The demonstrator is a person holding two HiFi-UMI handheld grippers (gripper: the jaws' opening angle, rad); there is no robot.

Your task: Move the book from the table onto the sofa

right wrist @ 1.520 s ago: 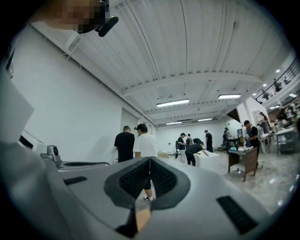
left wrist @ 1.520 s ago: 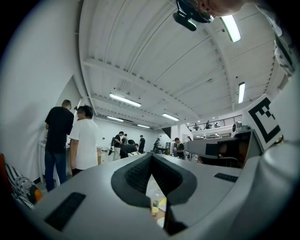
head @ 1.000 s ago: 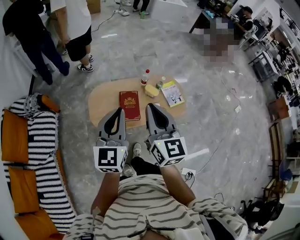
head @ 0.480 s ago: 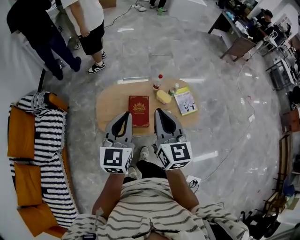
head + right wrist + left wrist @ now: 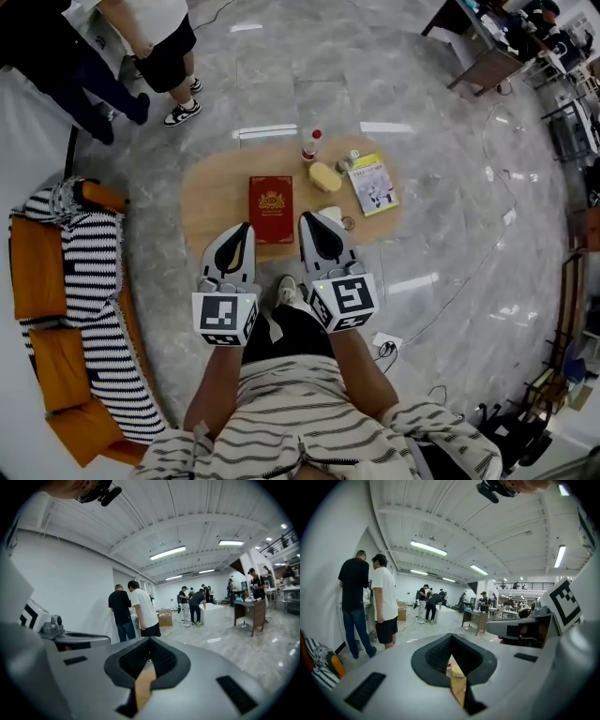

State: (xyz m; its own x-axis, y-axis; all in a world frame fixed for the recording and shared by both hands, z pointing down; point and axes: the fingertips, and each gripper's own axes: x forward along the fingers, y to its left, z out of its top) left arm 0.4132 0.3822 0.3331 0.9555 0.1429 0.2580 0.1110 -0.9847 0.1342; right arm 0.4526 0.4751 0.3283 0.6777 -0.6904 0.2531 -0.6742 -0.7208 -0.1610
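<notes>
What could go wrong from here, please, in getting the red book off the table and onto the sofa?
1. The left gripper and right gripper are both shut. Unless they open, they would likely shove the red book across the table rather than grip it.
2. The book lies flat, so the jaws may struggle to get under it.
3. The bottle stands close beyond the book's far right corner and might be knocked over.

bystanders (image 5: 169, 45): cut off at top edge; legs and shorts only.
table (image 5: 211, 202): near rim hidden behind left gripper (image 5: 244, 229) and right gripper (image 5: 307, 218).
small round item (image 5: 349, 223) by right gripper: too small to tell.
booklet (image 5: 373, 184): cover print unreadable.
left gripper view: table a sliver between jaws.
</notes>
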